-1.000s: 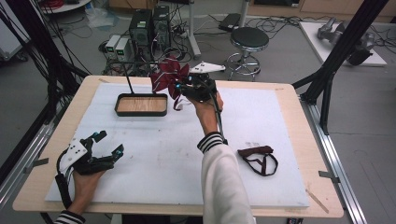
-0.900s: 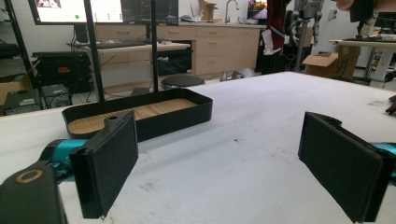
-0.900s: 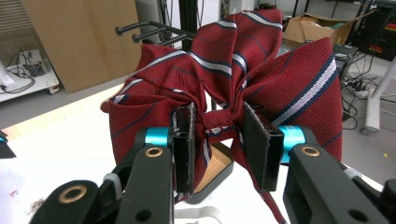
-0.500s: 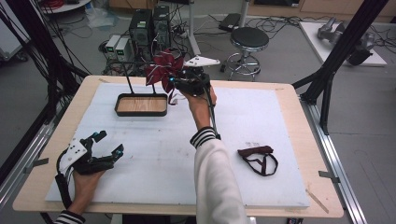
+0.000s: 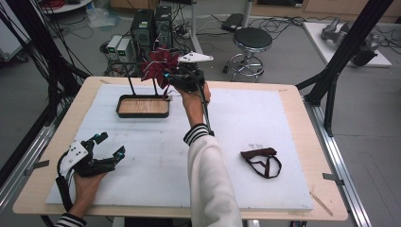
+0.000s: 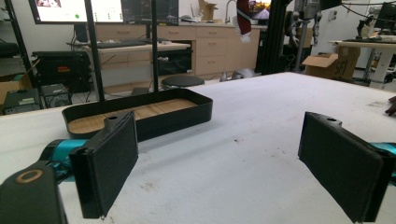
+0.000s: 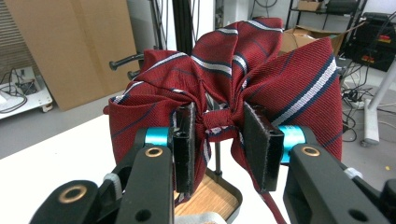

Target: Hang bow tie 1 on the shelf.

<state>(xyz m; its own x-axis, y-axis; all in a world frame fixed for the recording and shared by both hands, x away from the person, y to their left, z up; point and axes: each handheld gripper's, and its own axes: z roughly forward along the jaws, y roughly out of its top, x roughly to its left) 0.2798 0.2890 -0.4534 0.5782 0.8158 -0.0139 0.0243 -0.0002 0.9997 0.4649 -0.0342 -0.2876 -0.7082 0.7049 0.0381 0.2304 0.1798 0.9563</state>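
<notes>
A red striped bow tie (image 7: 243, 88) is pinched at its knot by my right gripper (image 7: 219, 140), whose jaws are shut on it. In the high view that right gripper (image 5: 176, 78) holds the bow tie (image 5: 158, 65) raised above the far edge of the table, over a black tray with a wooden floor (image 5: 143, 107) and thin upright posts. My left gripper (image 5: 106, 149) rests open near the front left of the white mat, with nothing between its pads (image 6: 109, 168). The tray (image 6: 140, 112) lies ahead of it.
A dark brown strap item (image 5: 262, 161) lies on the mat at the right. The white mat (image 5: 236, 123) covers most of the wooden table. Behind the table stand a stool (image 5: 253, 40), computers and black frame posts.
My right gripper has lifted the bow tie higher and carried it farther away, toward the top of the tray's posts. The left gripper has stayed put.
</notes>
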